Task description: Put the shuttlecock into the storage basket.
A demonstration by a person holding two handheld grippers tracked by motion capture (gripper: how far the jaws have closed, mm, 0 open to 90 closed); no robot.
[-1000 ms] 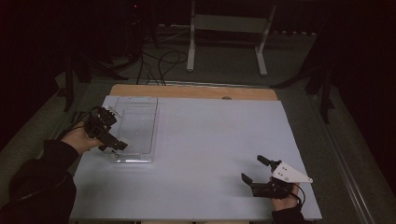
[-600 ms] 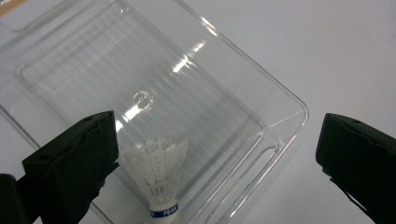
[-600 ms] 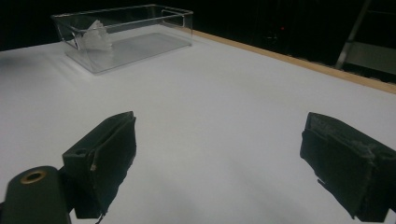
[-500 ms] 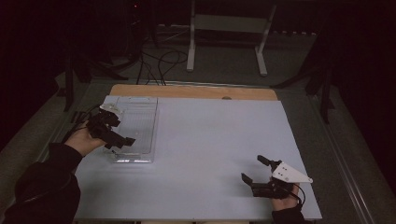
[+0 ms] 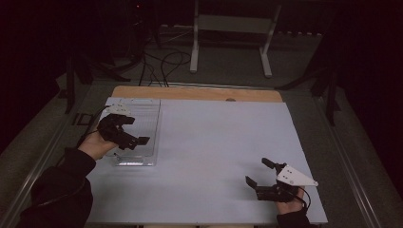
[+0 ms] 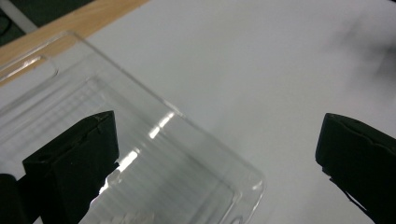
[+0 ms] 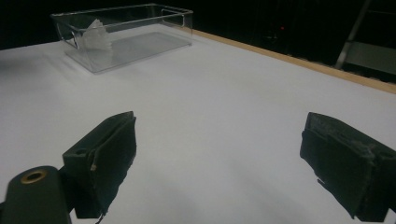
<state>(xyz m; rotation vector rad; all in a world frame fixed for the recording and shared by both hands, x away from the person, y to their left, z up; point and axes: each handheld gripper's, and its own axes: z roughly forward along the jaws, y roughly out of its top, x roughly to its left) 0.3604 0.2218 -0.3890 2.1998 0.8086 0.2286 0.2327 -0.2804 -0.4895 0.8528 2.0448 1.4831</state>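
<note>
My left gripper (image 5: 124, 134) hangs over the near end of the clear bin (image 5: 142, 124), jaws spread wide, nothing between them. In the left gripper view one jaw sits above the bin's inside and the other out over the white mat (image 6: 280, 65), so they straddle the bin's long wall (image 6: 187, 123). I judge that's the setup for pinching that wall to lift or drag the bin.

The bin sits at the mat's far left, long side running away from me, close to the wood edge (image 5: 199, 93). A small whitish thing (image 7: 97, 35) is inside near one end; can't tell what it is.

My right gripper (image 5: 264, 175) rests low on the mat at near right, well apart from the bin, jaws spread, empty. Parked there, I'd say, so it stays out of the left's way.
</note>
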